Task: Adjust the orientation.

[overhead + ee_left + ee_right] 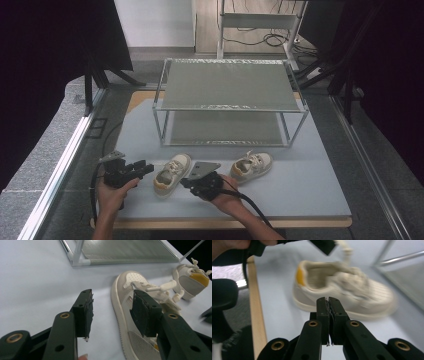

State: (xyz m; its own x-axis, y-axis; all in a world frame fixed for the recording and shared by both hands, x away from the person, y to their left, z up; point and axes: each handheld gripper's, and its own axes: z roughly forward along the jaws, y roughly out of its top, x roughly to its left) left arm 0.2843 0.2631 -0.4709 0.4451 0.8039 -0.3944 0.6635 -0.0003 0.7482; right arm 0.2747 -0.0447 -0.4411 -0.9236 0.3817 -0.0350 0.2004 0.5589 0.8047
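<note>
My left tool (142,168) and right tool (186,182), seen from above, flank the near shoe (171,173) in front of the rack (230,102), whose shelves are bare, so I judge both shoes still need shelving. In the left gripper view my jaws gape beside that shoe, grasping nothing. In the right gripper view they are clenched empty, the shoe just beyond.

Left shoe (171,173): a small cream sneaker with a yellow heel tab lay upright on the table, its toe toward the rack.
Right shoe (251,165): its matching mate, laces loose, sat upright well apart to the right, angled, toe pointing right and away.
</note>
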